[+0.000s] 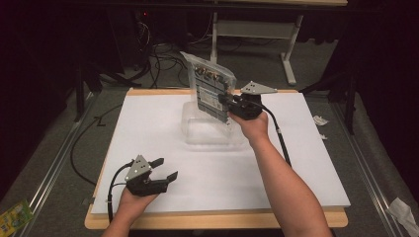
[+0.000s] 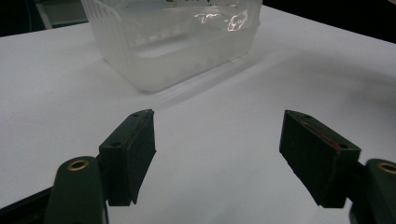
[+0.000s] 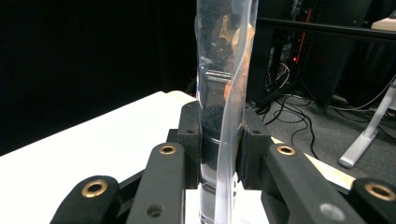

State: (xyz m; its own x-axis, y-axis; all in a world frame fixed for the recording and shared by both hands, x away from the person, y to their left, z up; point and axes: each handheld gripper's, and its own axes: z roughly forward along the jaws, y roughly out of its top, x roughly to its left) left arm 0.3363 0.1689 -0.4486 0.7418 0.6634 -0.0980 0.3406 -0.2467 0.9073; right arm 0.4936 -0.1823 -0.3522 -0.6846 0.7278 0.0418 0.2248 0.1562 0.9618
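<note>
the right gripper (image 1: 228,102) has its jaws clamped on a clear packet (image 1: 210,89), held upright just above the clear plastic tub (image 1: 210,131). the left gripper (image 1: 160,170) rests on the white surface (image 1: 306,163) well short of the tub, its jaws wide apart and empty.

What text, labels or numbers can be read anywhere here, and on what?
None can be read.
Pouch held in the right gripper: dark label with print, too small and blurred to read.
Pouch edge in the right gripper view: print seen side-on through clear film, unreadable.
Green and yellow packet on the floor: printed marks, too small to read.
Clear tub: no text seen.
</note>
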